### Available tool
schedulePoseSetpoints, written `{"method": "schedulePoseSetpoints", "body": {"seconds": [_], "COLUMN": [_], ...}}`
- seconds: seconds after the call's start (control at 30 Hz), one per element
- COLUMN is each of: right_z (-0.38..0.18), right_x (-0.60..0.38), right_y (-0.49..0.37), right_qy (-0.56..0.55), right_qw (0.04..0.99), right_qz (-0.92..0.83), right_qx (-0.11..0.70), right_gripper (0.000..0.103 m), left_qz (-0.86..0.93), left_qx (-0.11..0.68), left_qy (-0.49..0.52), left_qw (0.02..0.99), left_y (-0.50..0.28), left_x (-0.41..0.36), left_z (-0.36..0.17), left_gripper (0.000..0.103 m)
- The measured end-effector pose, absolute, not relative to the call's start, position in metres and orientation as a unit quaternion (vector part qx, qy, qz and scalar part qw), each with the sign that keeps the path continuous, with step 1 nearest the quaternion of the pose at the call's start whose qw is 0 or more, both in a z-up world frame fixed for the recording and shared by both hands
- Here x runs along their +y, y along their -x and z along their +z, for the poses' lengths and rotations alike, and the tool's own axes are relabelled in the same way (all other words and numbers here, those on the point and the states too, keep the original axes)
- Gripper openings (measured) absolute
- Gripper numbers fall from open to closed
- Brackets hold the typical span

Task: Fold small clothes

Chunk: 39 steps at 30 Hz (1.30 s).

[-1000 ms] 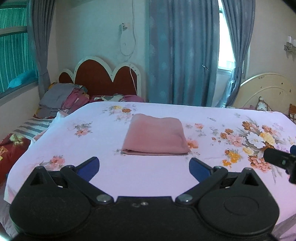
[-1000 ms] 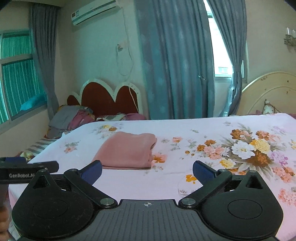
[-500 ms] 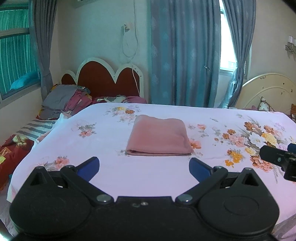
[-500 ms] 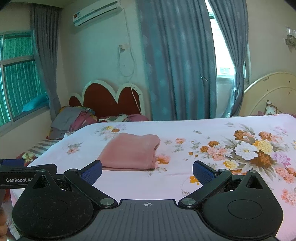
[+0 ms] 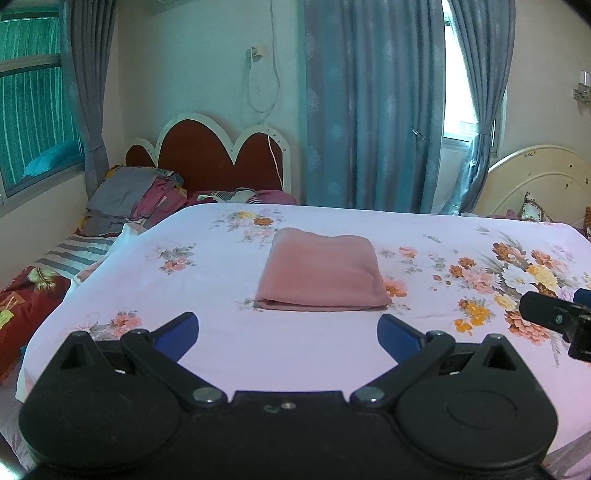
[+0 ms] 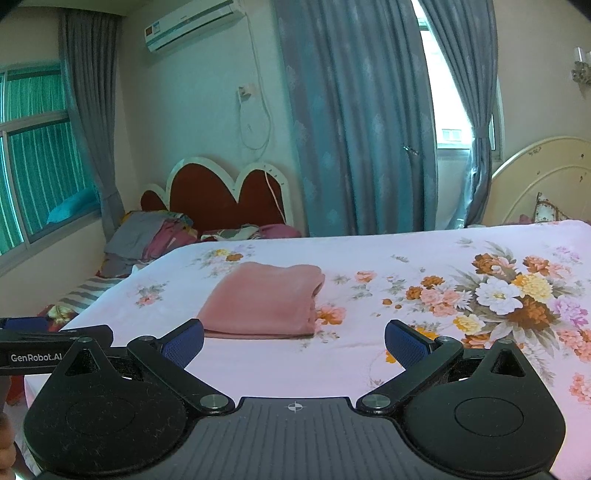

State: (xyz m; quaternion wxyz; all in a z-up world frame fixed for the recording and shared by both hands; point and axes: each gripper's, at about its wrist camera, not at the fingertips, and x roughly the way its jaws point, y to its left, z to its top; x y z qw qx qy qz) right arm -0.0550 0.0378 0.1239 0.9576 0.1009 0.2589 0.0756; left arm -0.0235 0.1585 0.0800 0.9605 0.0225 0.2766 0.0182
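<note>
Cloth (image 5: 321, 271), pink and folded into a neat rectangle, is lying flat on the bed (image 5: 229, 343), straight ahead of the left tongs (image 5: 288, 332) and lined up with the gap between the two blue fingers (image 5: 177, 330). From the right tongs (image 6: 294, 341) the cloth (image 6: 264, 301) is sitting ahead and to the left, just past the left blue finger (image 6: 184, 341), with its stacked open edges facing right. Both tongs are spread wide and released, gripping nothing, and both are hovering above the flowered sheet (image 6: 369, 354) without touching the cloth. The left tongs are showing at the left edge of the right wrist view as a black bar with white lettering (image 6: 35, 356); the right tongs are poking in at the right edge of the left wrist view (image 5: 557, 317). Beyond the cloth, a red scalloped headboard (image 5: 218, 158) is standing against the wall, with a pile of clothes (image 5: 136, 195) heaped to its left. Blue-grey curtains (image 5: 373, 103) are hanging behind the bed, and an air conditioner (image 6: 192, 24) is sitting high on the wall.
</note>
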Motion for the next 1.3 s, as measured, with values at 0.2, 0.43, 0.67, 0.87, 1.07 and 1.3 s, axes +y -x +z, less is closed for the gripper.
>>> {"method": "schedulePoseSetpoints", "body": {"seconds": [0.2, 0.43, 0.67, 0.87, 1.07, 1.3], "right_z": [0.123, 0.123, 0.119, 0.118, 0.117, 0.113], "right_x": [0.038, 0.039, 0.041, 0.043, 0.044, 0.044], "right_y": [0.054, 0.054, 0.054, 0.053, 0.053, 0.049], "right_qy": [-0.102, -0.103, -0.103, -0.104, -0.104, -0.104], "right_qw": [0.957, 0.957, 0.956, 0.955, 0.955, 0.954], "right_qz": [0.077, 0.077, 0.078, 0.080, 0.080, 0.077], "right_qx": [0.260, 0.261, 0.263, 0.265, 0.267, 0.271], "right_gripper": [0.103, 0.103, 0.103, 0.103, 0.103, 0.103], "left_qz": [0.018, 0.018, 0.016, 0.016, 0.011, -0.010], "left_qx": [0.278, 0.279, 0.281, 0.283, 0.293, 0.279], "left_qy": [-0.023, -0.022, -0.021, -0.021, -0.015, -0.016], "left_qw": [0.960, 0.960, 0.959, 0.959, 0.956, 0.960], "left_y": [0.022, 0.022, 0.021, 0.020, 0.017, 0.012], "left_x": [0.160, 0.160, 0.161, 0.163, 0.165, 0.166], "left_z": [0.080, 0.080, 0.079, 0.077, 0.074, 0.072], "left_gripper": [0.103, 0.103, 0.103, 0.103, 0.103, 0.102]}}
